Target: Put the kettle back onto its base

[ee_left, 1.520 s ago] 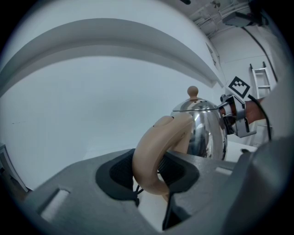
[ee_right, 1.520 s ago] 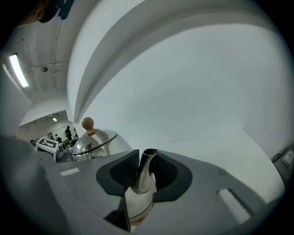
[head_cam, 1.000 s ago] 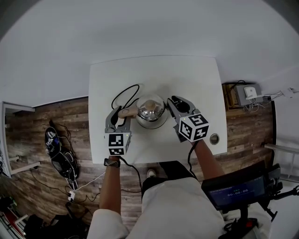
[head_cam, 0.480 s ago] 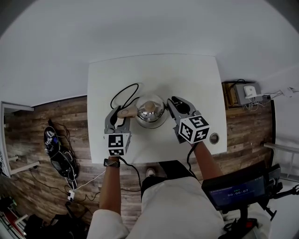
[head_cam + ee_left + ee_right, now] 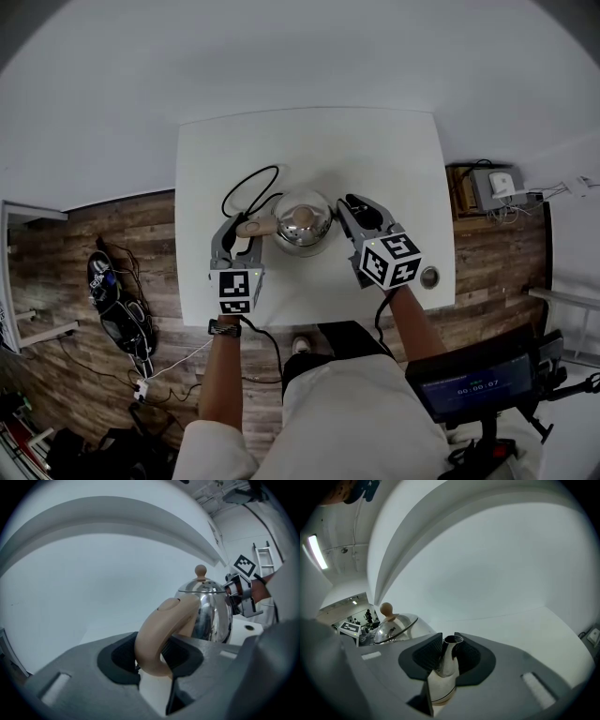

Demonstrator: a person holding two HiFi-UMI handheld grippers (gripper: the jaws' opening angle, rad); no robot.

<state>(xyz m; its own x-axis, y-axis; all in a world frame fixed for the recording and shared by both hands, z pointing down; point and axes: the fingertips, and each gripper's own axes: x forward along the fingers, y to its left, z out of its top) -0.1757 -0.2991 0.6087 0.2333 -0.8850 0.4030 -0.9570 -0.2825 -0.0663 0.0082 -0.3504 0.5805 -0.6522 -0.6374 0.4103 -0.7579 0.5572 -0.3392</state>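
A shiny steel kettle with a beige knob and a beige handle stands upright near the middle of the white table. My left gripper is shut on the handle, with the pads pressing on its lower curve. My right gripper is shut on the spout at the kettle's other side. The lid and knob show to the left in the right gripper view. Whatever lies under the kettle is hidden. The left gripper view shows the kettle body and the right gripper beyond it.
A black cord loops on the table behind the handle. A round hole sits near the table's front right corner. Cables and gear lie on the wooden floor at the left. A small box stands at the right.
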